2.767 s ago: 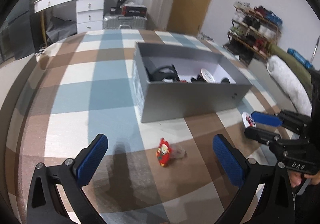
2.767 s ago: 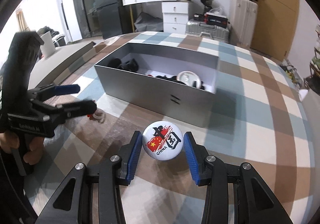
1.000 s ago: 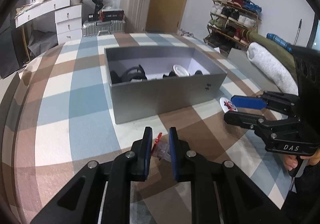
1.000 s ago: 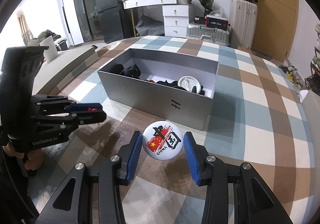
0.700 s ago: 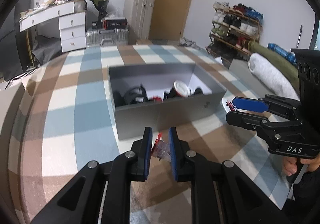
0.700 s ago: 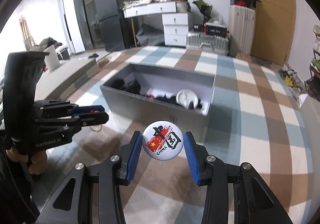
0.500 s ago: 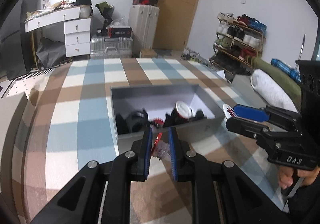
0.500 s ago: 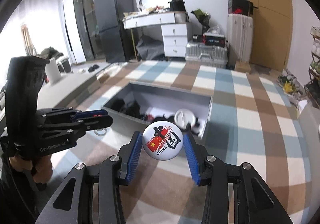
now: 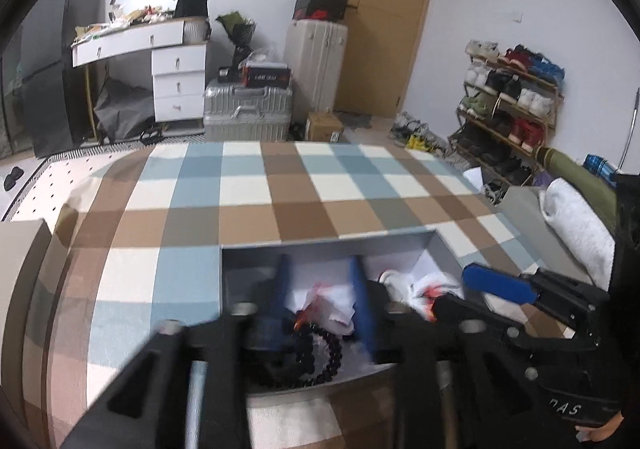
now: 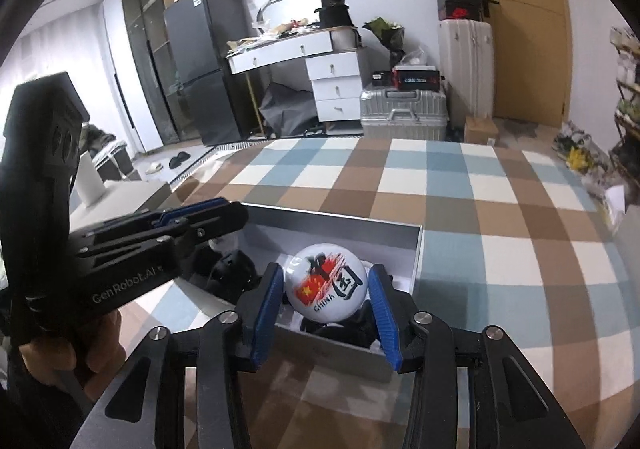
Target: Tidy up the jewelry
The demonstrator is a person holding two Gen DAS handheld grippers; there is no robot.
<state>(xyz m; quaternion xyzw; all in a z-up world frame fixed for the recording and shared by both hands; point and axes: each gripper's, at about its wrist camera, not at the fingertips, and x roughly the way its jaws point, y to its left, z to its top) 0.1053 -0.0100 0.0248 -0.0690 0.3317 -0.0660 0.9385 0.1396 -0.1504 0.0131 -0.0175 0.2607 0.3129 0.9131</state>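
The left gripper [image 9: 320, 299] hangs over the gray box [image 10: 416, 261], its fingers apart, and the picture is too blurry to tell if the small red thing [image 9: 310, 299] between them is held. On the right, the right gripper [image 10: 326, 307] squeezes a round white badge [image 10: 326, 287] above the box's near side.

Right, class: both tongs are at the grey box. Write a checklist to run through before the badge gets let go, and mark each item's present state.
1. Right tongs clamp the badge: ok.
2. Badge is over the grey box opening: ok.
3. Left tongs are clear of the badge's drop: cannot tell; they sit close beside it.
4. Left tongs have let go of the red charm: cannot tell, blurred.
5. Landing spot is free: not ok, dark items lie below.
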